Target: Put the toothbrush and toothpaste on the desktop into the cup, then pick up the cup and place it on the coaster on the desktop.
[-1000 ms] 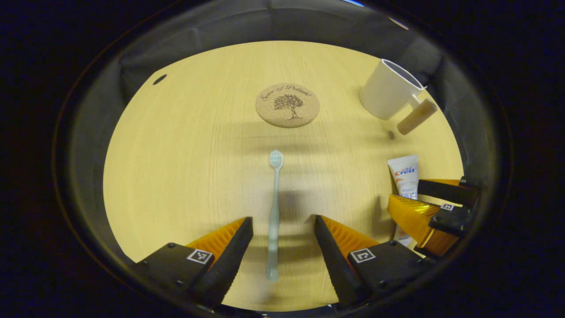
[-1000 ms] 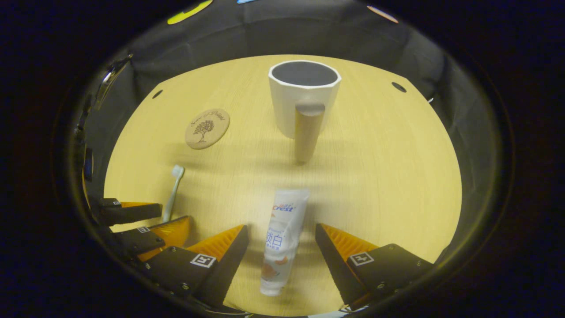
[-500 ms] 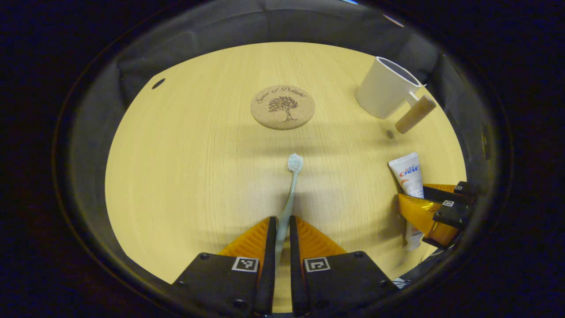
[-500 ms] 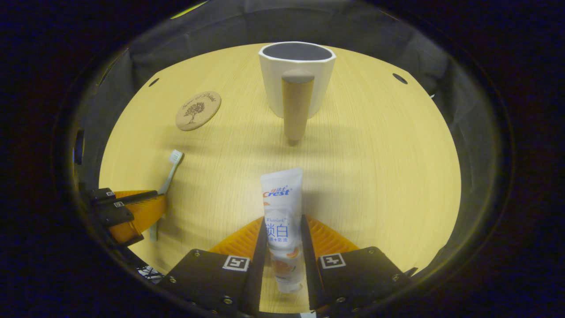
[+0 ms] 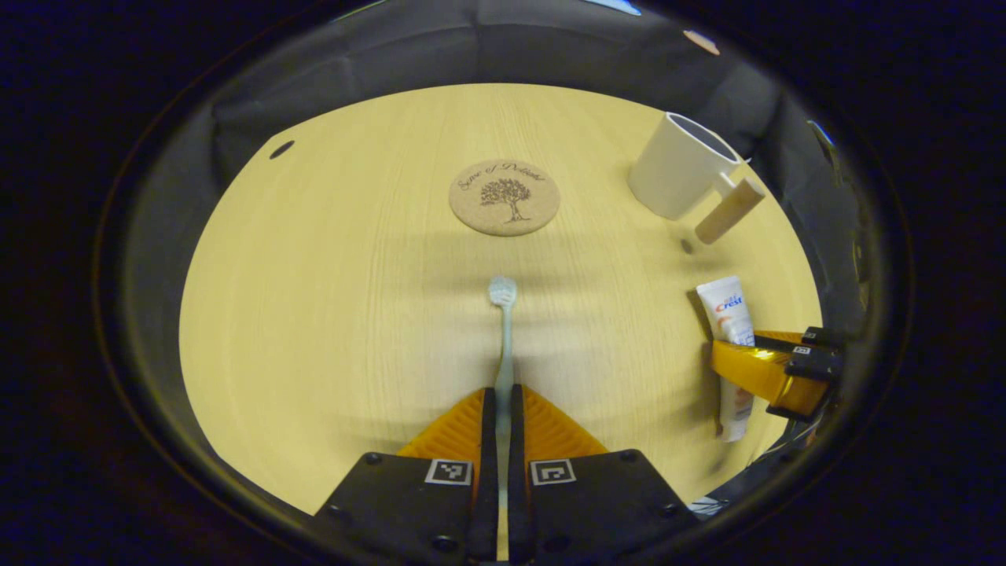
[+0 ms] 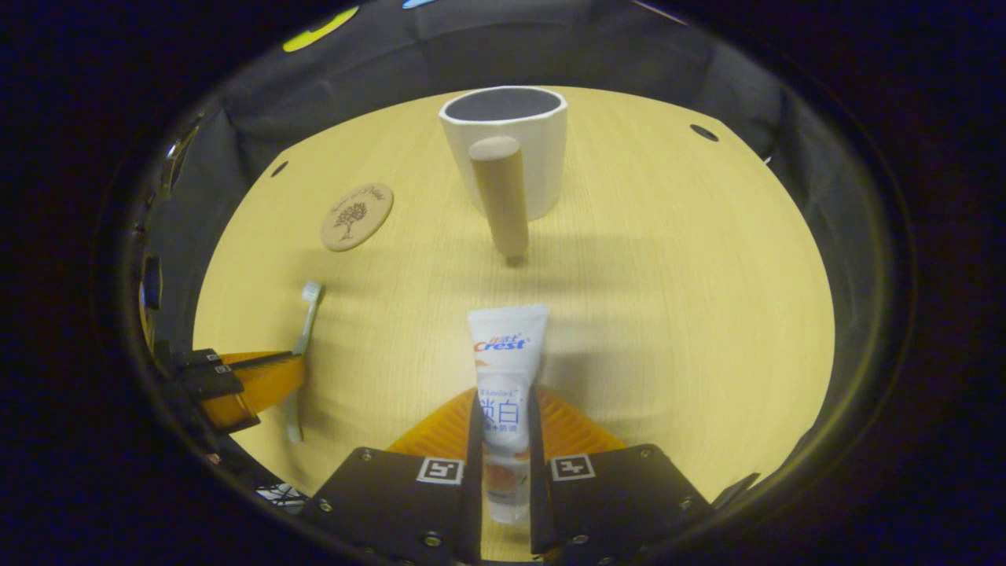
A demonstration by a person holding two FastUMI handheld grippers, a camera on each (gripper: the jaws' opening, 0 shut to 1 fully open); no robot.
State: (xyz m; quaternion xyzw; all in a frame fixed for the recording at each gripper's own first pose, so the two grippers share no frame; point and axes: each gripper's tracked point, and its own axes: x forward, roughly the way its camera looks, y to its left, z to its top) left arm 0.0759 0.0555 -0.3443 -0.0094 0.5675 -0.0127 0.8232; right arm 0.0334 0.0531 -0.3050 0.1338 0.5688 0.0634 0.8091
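Note:
In the left gripper view my left gripper [image 5: 503, 393] is shut on the handle of a pale blue toothbrush [image 5: 504, 330], whose bristle head points toward the round cork coaster [image 5: 504, 196]. A white cup [image 5: 677, 167] with a wooden handle stands at the far right. In the right gripper view my right gripper [image 6: 503, 397] is shut on a white toothpaste tube [image 6: 505, 369], its flat end pointing at the cup [image 6: 515, 141] straight ahead. The left gripper [image 6: 267, 369] with the toothbrush [image 6: 308, 310] is at the left there. The right gripper [image 5: 758, 365] holds the tube [image 5: 727, 310] at the right of the left gripper view.
The light wooden desktop [image 5: 330, 299] is ringed by black cloth walls. Small dark holes [image 5: 281, 148] mark the far corners of the desktop. The coaster [image 6: 357, 217] lies left of the cup with bare wood around it.
Both grippers went from open to shut, the left on the toothbrush and the right on the toothpaste. Both items now sit a little off the desktop and straighter in the jaws.

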